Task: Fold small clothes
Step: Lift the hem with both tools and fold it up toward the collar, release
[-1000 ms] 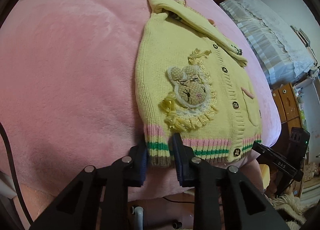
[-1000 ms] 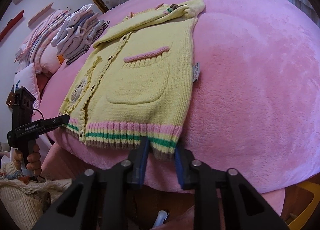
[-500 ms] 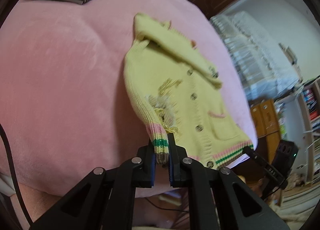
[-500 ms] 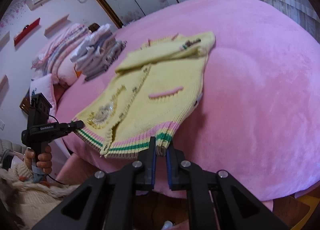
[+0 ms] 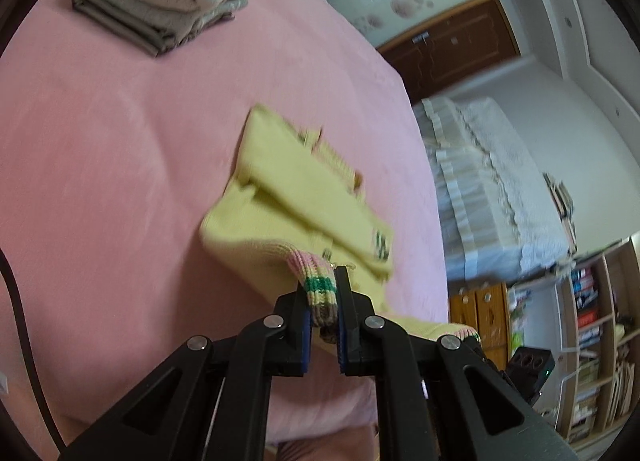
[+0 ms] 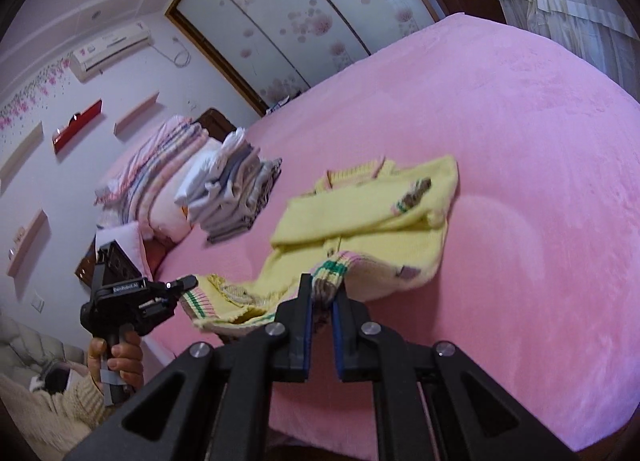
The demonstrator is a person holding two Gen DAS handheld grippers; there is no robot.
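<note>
A small yellow knit cardigan (image 5: 280, 197) with a pink, green and brown striped hem lies on the pink bed, its sleeves folded across the chest. My left gripper (image 5: 322, 301) is shut on the hem's left corner and holds it lifted above the bed. My right gripper (image 6: 321, 301) is shut on the hem's right corner (image 6: 330, 273), also lifted. The cardigan (image 6: 372, 213) sags between the two grippers, and its lower half is raised toward the collar. The left gripper also shows in the right wrist view (image 6: 188, 285), held by a hand.
A stack of folded clothes (image 5: 168, 1) sits at the far side of the pink bed (image 5: 100, 165); it also shows in the right wrist view (image 6: 232, 193) beside folded blankets (image 6: 160, 165). A second bed with white bedding (image 5: 492, 181) and a bookshelf (image 5: 592, 325) stand to the right.
Both grippers closed on the hem corners, then lifted the hem off the bed edge and carried it forward over the cardigan's body.
</note>
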